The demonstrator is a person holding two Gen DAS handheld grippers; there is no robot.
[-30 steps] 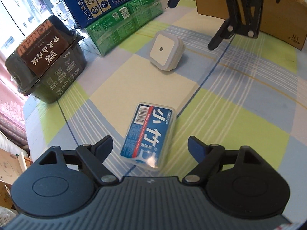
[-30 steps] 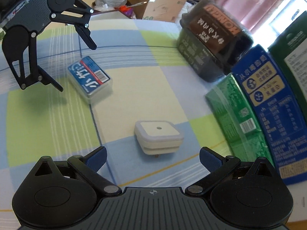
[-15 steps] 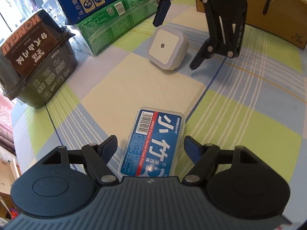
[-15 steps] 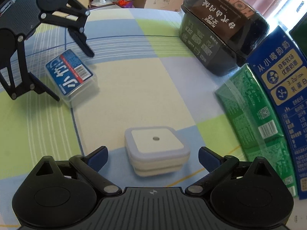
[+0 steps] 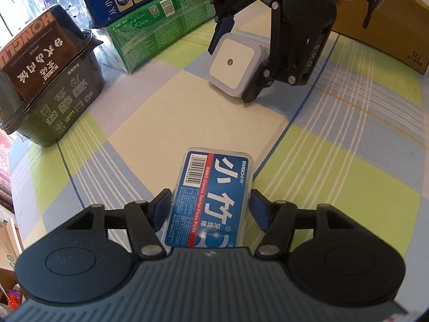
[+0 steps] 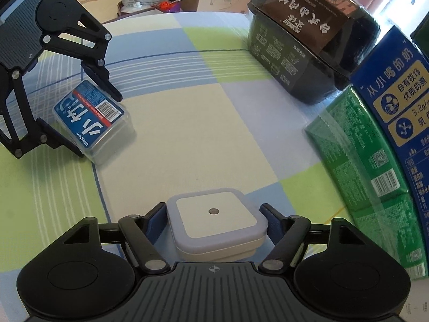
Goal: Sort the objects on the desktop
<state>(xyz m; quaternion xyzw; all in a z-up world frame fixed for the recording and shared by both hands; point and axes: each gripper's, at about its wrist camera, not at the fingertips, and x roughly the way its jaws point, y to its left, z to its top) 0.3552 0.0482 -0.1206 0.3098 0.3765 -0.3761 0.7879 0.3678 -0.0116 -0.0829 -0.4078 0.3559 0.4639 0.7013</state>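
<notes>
A clear box of dental floss picks with a blue label lies on the checked tablecloth. My left gripper straddles it, with both pads against its long sides. The box also shows in the right wrist view. A white square night light lies on the cloth between the fingers of my right gripper, whose pads touch its sides. The left wrist view shows the night light on the table with the right gripper around it.
A black instant-meal tub with a brown sleeve stands at the left. Green and blue milk cartons are stacked beside it. A brown cardboard box stands at the back right. The table edge has boxes and bags beyond it.
Both grippers have moved forward over their objects and closed. The left now holds the floss box by its sides. The right now holds the night light by its sides.
</notes>
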